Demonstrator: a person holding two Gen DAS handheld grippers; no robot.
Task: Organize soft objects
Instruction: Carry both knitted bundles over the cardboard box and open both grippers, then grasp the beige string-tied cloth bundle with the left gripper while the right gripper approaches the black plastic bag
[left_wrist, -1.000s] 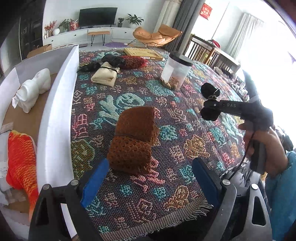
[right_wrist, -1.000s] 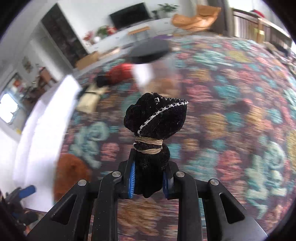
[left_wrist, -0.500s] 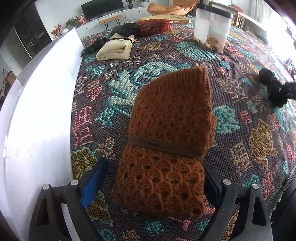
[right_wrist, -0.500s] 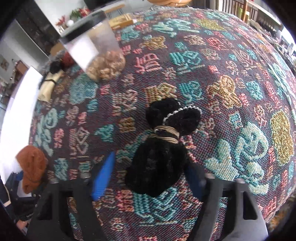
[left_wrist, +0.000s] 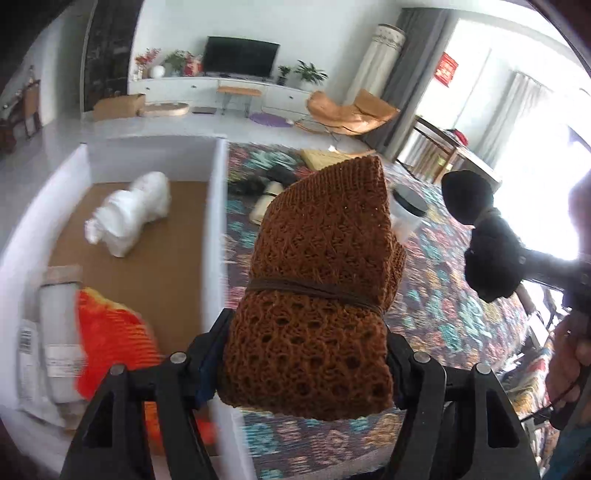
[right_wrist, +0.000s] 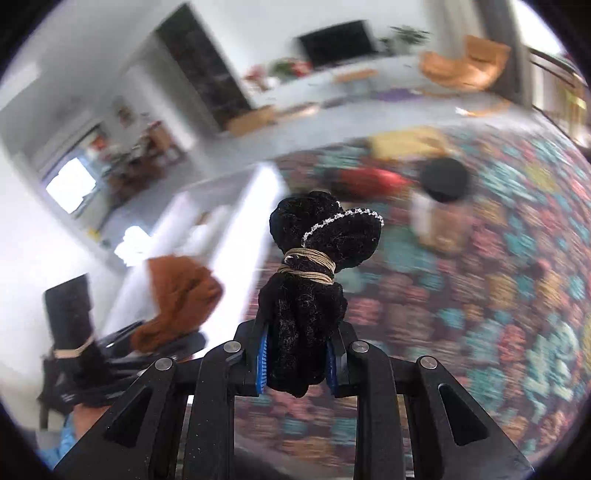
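Brown knit bundle (left_wrist: 321, 291): a rust-brown openwork knit tied round its middle with a dark band, lifted clear of the tabletop, its lower half between the jaws of the left tool (left_wrist: 306, 365), which are closing on it and already press its sides.
Black bundle (right_wrist: 314, 284): a fuzzy black roll bound with tan cord and edged by a beaded trim, clamped at its base in the narrow right tool (right_wrist: 297, 363), also held in the air.
Why held so: each is gripped below its tie, so the roll likely stays together while carried; both look headed for the box, judging by the task.
White box (left_wrist: 218, 229): just left of the brown bundle, cardboard floor, already holding a white soft roll (left_wrist: 129, 218) and an orange-red knit (left_wrist: 110, 347).
Patterned cloth (left_wrist: 443, 317): covers the tabletop; a lidded clear jar (left_wrist: 406, 214) and more bundles lie farther back.
Hard to make out: the right view is motion-blurred; the brown bundle hides the far items; packaging beside the orange knit is unreadable.
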